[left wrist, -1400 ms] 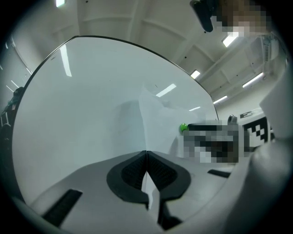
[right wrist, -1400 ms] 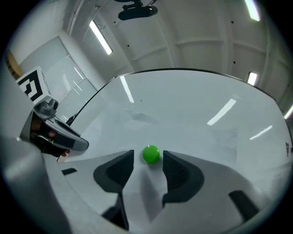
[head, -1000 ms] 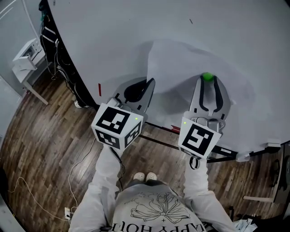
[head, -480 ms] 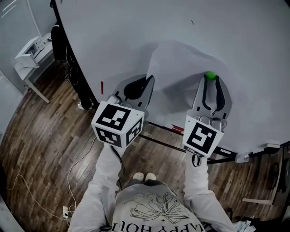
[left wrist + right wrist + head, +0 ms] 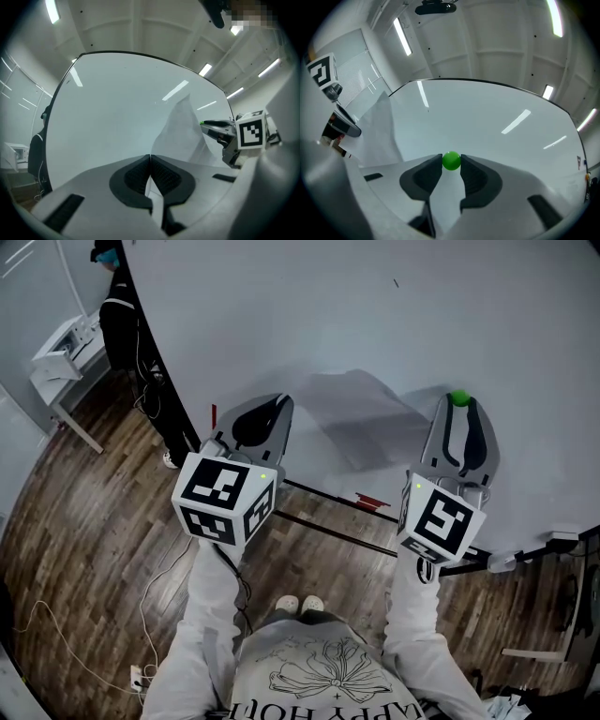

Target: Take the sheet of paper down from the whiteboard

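Pinches paper (image 5: 180,133) in tight-shut left gripper (image 5: 150,159); clamps green ball (image 5: 451,160) in right gripper (image 5: 451,164), having just narrowed its jaws, close before whiteboard (image 5: 375,315).

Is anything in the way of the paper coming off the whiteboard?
Nothing visible. The green magnet is pinched in the right gripper, clear of the sheet of paper, and the left gripper is shut on its edge.

Bright even light, fisheye-warped edges
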`<state>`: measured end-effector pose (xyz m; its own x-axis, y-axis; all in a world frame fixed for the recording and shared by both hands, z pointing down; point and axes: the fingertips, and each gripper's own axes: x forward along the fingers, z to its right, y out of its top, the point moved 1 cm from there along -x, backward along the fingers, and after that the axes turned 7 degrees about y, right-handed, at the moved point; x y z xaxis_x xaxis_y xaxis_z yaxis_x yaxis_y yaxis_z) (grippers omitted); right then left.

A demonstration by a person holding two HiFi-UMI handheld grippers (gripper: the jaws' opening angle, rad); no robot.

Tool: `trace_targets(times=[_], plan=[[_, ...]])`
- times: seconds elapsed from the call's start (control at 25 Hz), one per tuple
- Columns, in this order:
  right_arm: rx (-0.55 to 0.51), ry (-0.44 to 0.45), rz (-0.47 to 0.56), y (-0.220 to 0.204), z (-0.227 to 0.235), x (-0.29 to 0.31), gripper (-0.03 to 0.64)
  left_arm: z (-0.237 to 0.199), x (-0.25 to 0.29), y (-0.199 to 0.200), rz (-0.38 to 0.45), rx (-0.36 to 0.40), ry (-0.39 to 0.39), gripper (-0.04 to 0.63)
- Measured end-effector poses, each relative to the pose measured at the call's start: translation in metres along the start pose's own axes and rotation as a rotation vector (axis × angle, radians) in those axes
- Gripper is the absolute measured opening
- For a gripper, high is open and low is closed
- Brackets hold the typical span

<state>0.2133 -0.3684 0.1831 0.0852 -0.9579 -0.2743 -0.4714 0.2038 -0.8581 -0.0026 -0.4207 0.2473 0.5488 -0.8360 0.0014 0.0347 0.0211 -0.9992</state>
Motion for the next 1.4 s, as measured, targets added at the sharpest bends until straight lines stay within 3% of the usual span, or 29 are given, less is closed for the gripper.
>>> trace_targets(times=[0.48, 0.76, 1.0, 1.2, 1.4], plan=[[0.073, 0.013, -0.072, -0.022, 0.011, 0.007, 0.118, -0.015, -0.028, -0.001, -0.031, 0.072, 0.069, 0.005], [0.091, 0.005, -0.06, -0.023, 0.01, 0.007, 0.12, -0.016, -0.036, 0.001, -0.027, 0.084, 0.082, 0.005], [0.13, 0.02, -0.028, -0.015, 0.005, -0.004, 0.166, -0.011, -0.039, 0.004, -0.015, 0.082, 0.086, 0.005], [0.19, 0.08, 0.022, 0.002, -0.014, -0.022, 0.164, -0.002, -0.037, 0.004, -0.001, 0.074, 0.086, 0.005], [0.248, 0.142, 0.031, 0.01, -0.033, -0.035, 0.116, 0.005, -0.037, 0.008, 0.026, 0.049, 0.096, 0.005]])
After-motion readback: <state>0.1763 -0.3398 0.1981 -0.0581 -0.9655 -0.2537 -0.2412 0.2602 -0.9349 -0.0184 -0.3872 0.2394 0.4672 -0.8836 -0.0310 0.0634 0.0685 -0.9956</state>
